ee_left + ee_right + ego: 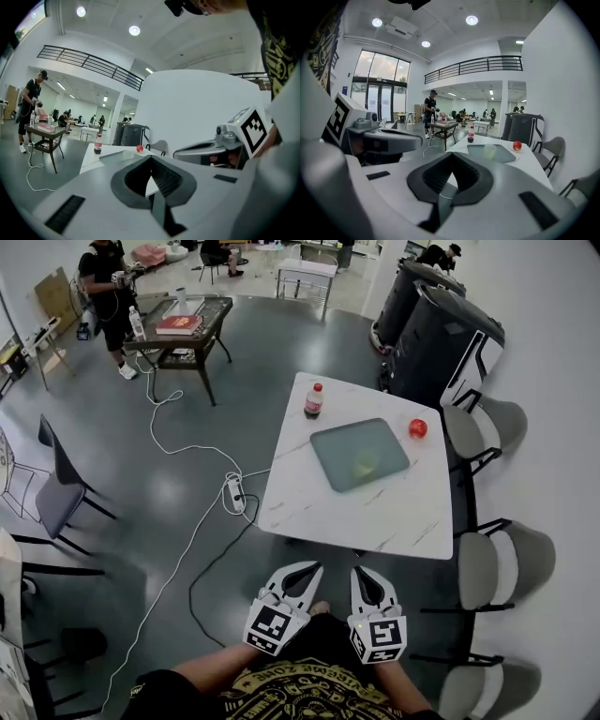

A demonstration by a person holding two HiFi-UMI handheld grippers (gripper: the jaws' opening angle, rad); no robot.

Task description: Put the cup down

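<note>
my right claw is pinched fully closed with nothing in it; only a diamond-shaped hollow shows behind the meeting tips. my left claw looks the same in its own view, tips together and empty. in the head view both hang side by side just short of the near edge of the white table, not touching it. my hands are mostly hidden behind the marker cubes.

the cup stands on the grey-green tray in the middle of the table, well apart from both claws. it is pale and see-through, little more than a faint yellowish patch, and i cannot tell whether anything is in it. the right claw's view shows it faintly on the tray. in the left claw's view i cannot pick it out, and the claw body covers the near part of the table.

a dark bottle with a red cap stands just beyond the tray's far left corner, its label too small to read. a red round thing lies near the tray's far right corner; apple or tomato, i cannot say. grey chairs line the right side, the lowest cut off by the frame edge.
</note>
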